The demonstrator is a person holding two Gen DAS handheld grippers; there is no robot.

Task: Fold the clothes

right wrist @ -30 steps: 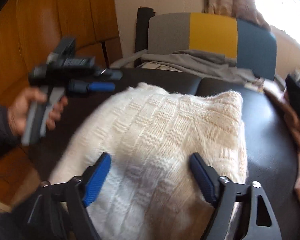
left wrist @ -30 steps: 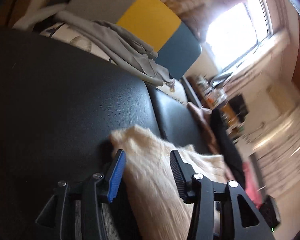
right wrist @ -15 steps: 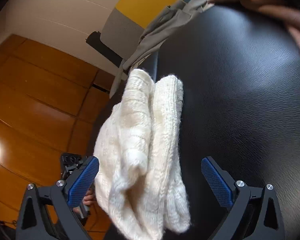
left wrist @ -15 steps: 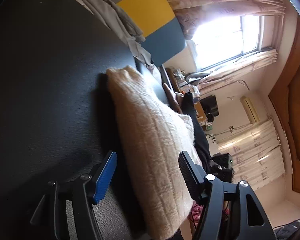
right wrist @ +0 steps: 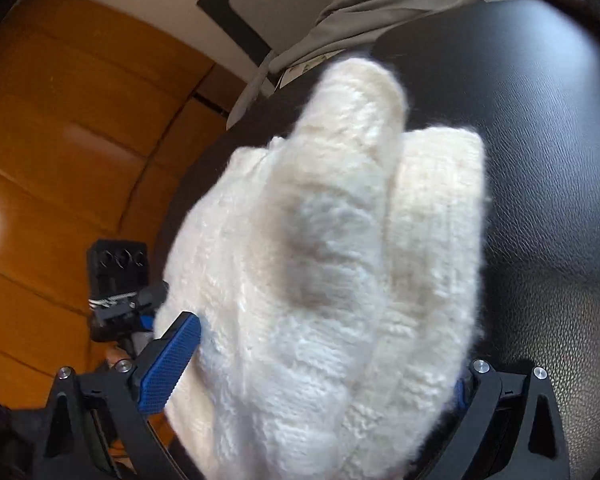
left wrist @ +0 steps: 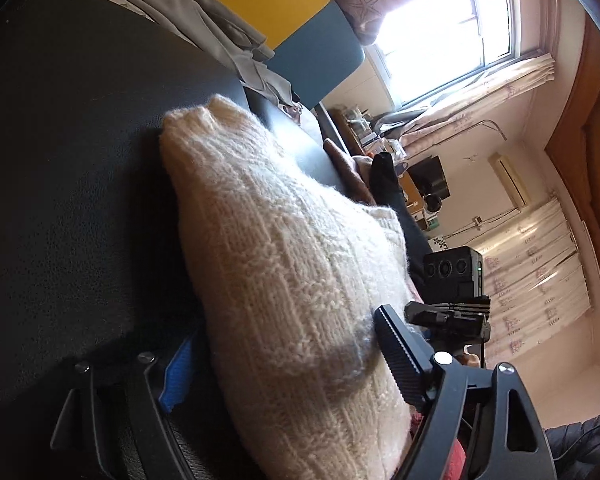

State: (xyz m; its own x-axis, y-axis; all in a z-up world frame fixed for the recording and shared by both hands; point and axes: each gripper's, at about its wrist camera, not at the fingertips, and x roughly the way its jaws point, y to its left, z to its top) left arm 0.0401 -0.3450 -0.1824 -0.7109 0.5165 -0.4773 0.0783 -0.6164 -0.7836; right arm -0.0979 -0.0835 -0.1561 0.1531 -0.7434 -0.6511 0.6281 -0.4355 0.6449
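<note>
I have the folded cream sweater [left wrist: 284, 264] lying on the black couch seat [left wrist: 68, 160], thick layers stacked. My left gripper [left wrist: 284, 368] has its jaws spread wide around one end of the bundle, one finger on each side. My right gripper [right wrist: 324, 364] straddles the other end the same way, jaws open, knit bulging between them. I cannot tell whether either pad presses the fabric. A grey garment [right wrist: 380, 12] lies draped at the seat's far edge.
</note>
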